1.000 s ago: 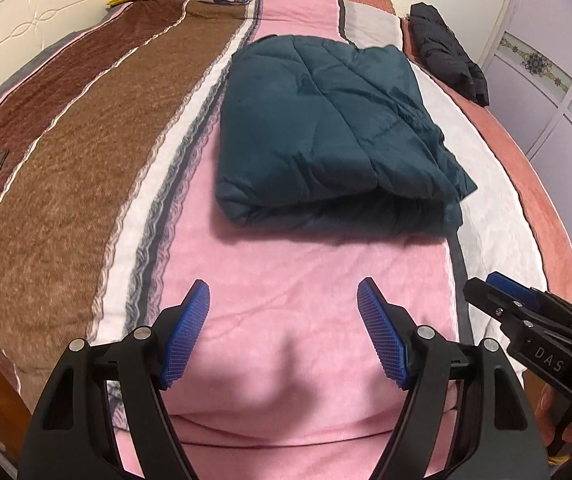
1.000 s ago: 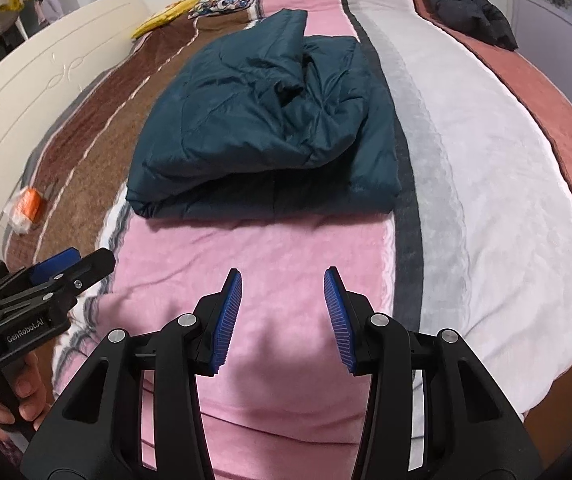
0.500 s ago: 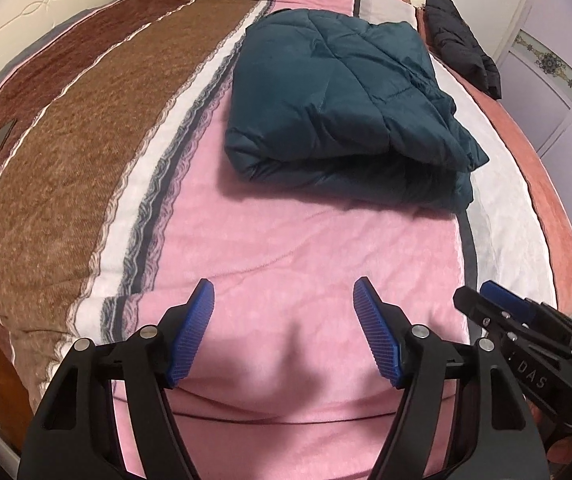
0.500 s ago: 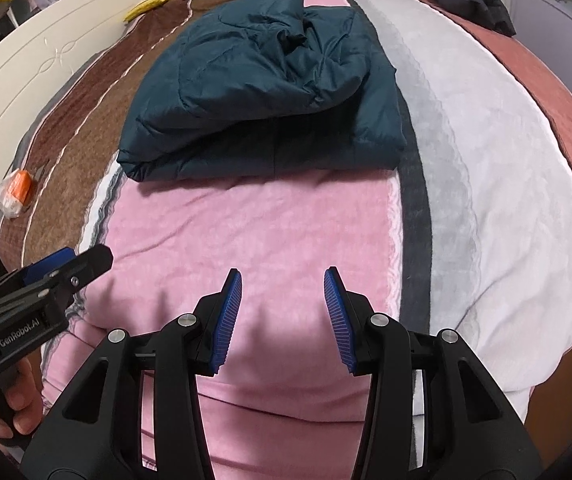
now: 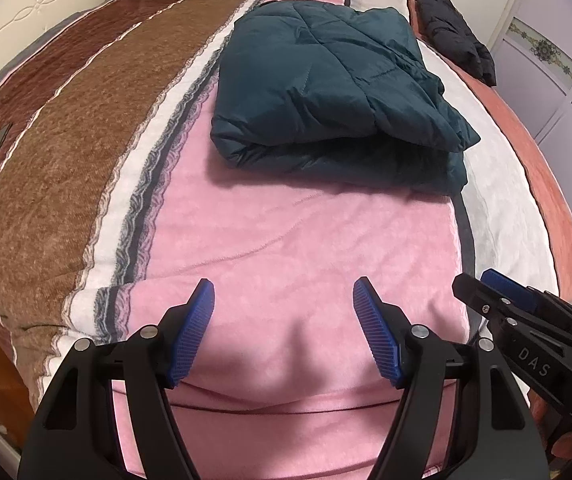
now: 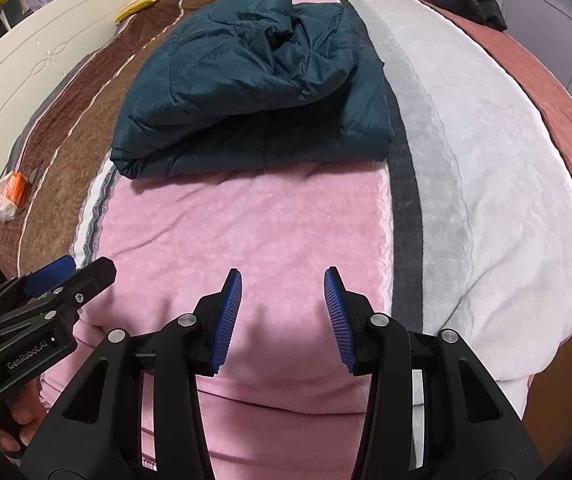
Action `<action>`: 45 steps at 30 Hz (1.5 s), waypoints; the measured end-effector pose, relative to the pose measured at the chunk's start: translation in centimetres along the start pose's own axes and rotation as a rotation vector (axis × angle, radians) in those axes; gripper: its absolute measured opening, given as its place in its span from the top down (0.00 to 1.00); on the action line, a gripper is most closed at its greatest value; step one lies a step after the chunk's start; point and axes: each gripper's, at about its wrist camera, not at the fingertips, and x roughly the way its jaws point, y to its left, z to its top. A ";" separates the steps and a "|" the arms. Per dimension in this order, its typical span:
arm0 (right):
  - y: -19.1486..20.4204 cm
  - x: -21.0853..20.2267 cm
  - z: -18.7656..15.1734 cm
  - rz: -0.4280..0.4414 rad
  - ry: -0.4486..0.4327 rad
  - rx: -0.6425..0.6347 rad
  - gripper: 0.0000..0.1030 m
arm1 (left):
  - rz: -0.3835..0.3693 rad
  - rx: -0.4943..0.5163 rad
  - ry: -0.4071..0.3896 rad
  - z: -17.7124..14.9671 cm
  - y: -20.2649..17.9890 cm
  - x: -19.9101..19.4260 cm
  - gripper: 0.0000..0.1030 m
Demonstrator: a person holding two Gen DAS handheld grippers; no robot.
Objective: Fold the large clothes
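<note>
Both grippers hang over the near edge of the bed [image 5: 286, 240], empty: the left gripper [image 5: 284, 328] with its jaws wide apart, the right gripper [image 6: 282, 316] parted less. Straight ahead, well apart from both, the teal padded jacket [image 5: 325, 80] lies folded mid-bed — its thick folded edge facing them, running side to side. Neither gripper looks clearly nearer. Nothing stands between. Beyond, a black garment [image 5: 455, 28] lies along the far right edge; an orange packet [image 6: 14, 190] sits at the left edge — both clear of the path.
</note>
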 end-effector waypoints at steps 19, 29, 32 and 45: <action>0.2 0.1 -0.4 -0.010 0.023 -0.003 0.58 | 0.006 0.003 0.008 -0.6 -0.1 -0.1 0.34; 0.1 0.1 -0.5 -0.010 0.025 -0.005 0.58 | 0.008 0.004 0.007 -0.6 -0.1 -0.2 0.34; 0.1 0.1 -0.5 -0.011 0.025 -0.004 0.58 | 0.008 0.004 0.007 -0.6 -0.1 -0.2 0.34; 0.2 0.1 -0.5 -0.011 0.024 -0.005 0.58 | 0.009 0.009 0.004 -0.5 -0.1 -0.4 0.34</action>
